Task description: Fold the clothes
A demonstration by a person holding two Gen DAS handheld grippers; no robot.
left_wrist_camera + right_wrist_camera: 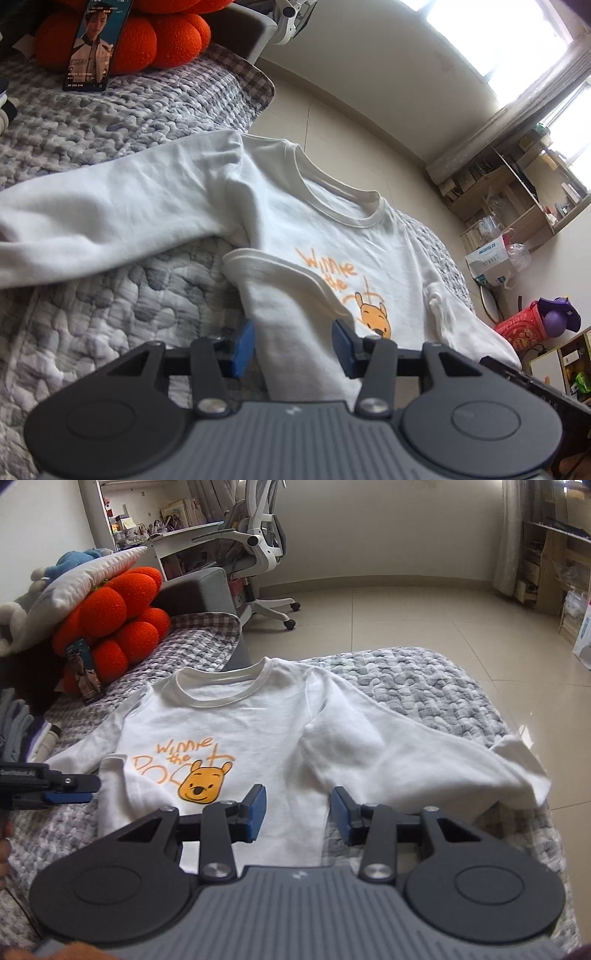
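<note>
A white long-sleeved shirt (pixel 251 723) with an orange Winnie the Pooh print lies face up on a grey quilted bed cover (pixel 417 686). It also shows in the left wrist view (pixel 332 236). My left gripper (pixel 293 345) is open, its blue pads on either side of the shirt's bottom corner, which is folded up onto the print. In the right wrist view the left gripper (pixel 70 788) shows at the shirt's left edge. My right gripper (pixel 297 814) is open just above the shirt's lower hem. One sleeve (pixel 424 760) lies spread to the right.
An orange plush cushion (pixel 118 624) and a phone (pixel 98 44) leaning on it stand at the head of the bed. Folded clothes (pixel 18 723) lie at the left. A white office chair (pixel 258 546), tiled floor and shelves lie beyond the bed.
</note>
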